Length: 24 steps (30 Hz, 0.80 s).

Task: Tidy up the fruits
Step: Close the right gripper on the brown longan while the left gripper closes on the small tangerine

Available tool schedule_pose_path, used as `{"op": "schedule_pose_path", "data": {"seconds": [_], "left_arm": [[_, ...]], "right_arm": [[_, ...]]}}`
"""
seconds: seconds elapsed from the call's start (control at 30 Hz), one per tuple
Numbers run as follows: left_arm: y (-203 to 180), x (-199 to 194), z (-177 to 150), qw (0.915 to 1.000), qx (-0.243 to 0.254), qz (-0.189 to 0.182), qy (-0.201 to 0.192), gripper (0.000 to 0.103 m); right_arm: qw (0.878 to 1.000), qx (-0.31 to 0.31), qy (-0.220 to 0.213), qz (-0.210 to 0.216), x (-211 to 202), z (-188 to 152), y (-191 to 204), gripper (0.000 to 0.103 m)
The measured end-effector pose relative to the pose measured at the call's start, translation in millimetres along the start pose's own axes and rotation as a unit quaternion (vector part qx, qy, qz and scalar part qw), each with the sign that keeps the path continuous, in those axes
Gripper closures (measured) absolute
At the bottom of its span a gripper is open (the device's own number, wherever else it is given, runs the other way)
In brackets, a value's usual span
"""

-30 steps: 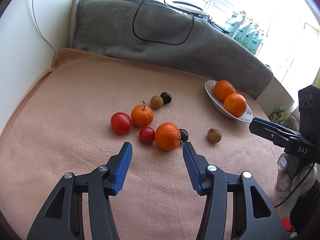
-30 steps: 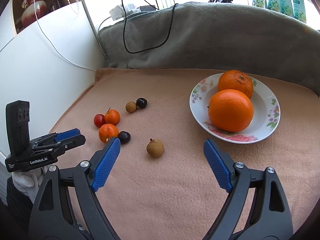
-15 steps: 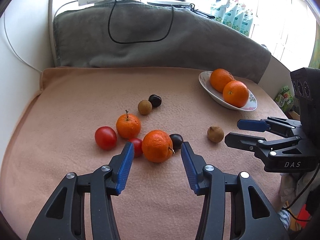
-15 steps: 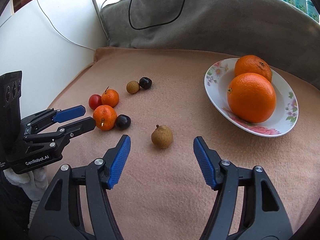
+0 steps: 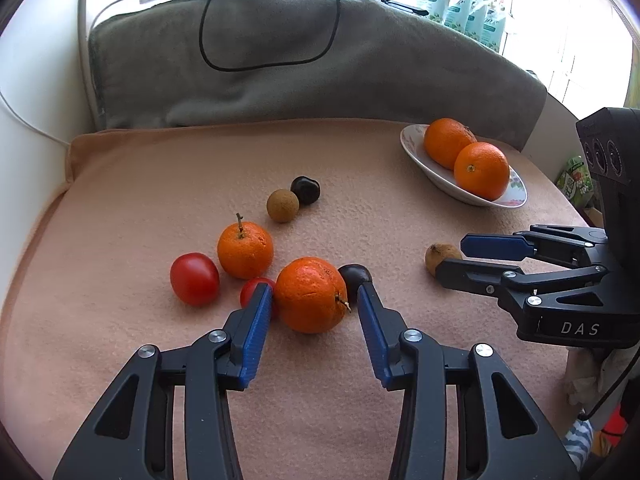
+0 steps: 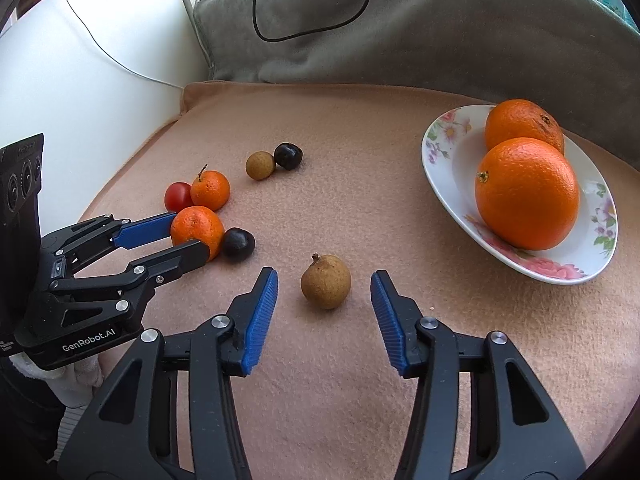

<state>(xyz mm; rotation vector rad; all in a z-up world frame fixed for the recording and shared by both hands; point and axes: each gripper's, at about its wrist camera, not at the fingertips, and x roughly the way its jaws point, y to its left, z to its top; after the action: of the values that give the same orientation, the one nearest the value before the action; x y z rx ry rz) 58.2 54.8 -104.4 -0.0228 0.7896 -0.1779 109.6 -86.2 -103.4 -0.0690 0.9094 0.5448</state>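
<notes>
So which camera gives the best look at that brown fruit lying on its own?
The right wrist view: the brown fruit sits close and whole, stem visible, between the right gripper's open jaws. In the left wrist view the same fruit is small, off to the side, and partly hidden behind that gripper's fingers.

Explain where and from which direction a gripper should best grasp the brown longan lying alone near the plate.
Grip the brown longan across its round middle, coming down from the near side as the right gripper does. Its stem nub points up and back, so the bare flanks suit the pads. The jaws have just been closing, not yet touching.
</notes>
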Motion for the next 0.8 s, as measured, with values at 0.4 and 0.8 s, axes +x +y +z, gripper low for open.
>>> {"op": "schedule_pose_path", "data": {"seconds": [0.4, 0.8], "left_arm": [[4, 1, 1, 1.0000, -0.007, 0.002, -0.005, 0.067], [11, -3, 3, 0.9994, -0.030, -0.019, -0.005, 0.068]], "right_arm": [[1.000, 0.004, 0.013, -0.003, 9, 2, -3, 0.061], [1.000, 0.009, 0.008, 0.000, 12, 0, -5, 0.074]]}}
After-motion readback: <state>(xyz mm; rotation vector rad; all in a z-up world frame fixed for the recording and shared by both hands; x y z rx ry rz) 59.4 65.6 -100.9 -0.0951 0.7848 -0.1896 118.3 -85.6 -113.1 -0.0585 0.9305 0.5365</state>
